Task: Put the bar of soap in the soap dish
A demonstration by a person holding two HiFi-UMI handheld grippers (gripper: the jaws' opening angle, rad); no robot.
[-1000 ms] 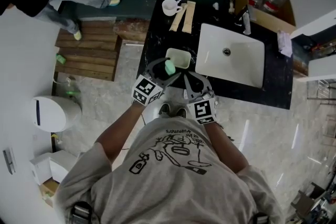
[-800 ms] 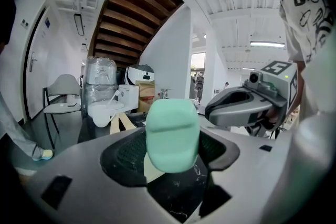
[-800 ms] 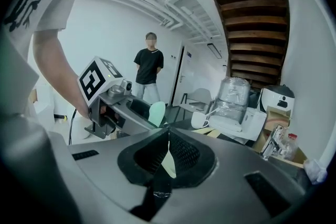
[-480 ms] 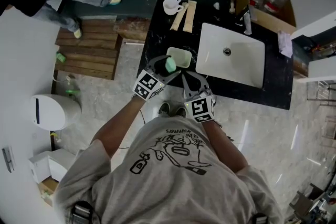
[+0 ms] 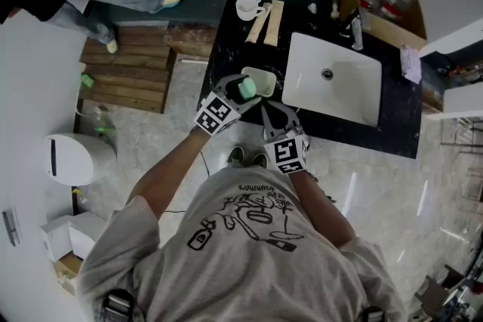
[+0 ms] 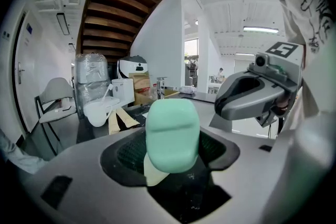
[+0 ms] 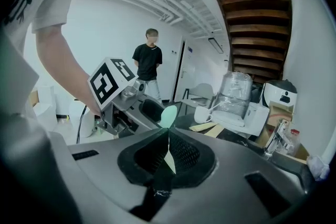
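Observation:
A mint-green bar of soap (image 5: 247,88) is held in my left gripper (image 5: 238,94), which is shut on it just above the near left corner of the pale soap dish (image 5: 263,76). In the left gripper view the soap (image 6: 172,134) stands upright between the jaws and fills the middle. My right gripper (image 5: 266,109) hovers close by on the near right, shut with nothing in it. In the right gripper view its jaws (image 7: 167,140) meet in a line, and the soap (image 7: 168,115) shows just beyond them.
The dish sits on a black counter (image 5: 226,41) left of a white sink (image 5: 332,79). A white cup with a spoon (image 5: 245,8) and wooden sticks (image 5: 264,23) lie at the far end. A person (image 7: 147,65) stands beyond the counter's left side.
My left gripper has carried the soap a little farther away from me, over the dish's near edge. The right gripper has barely moved.

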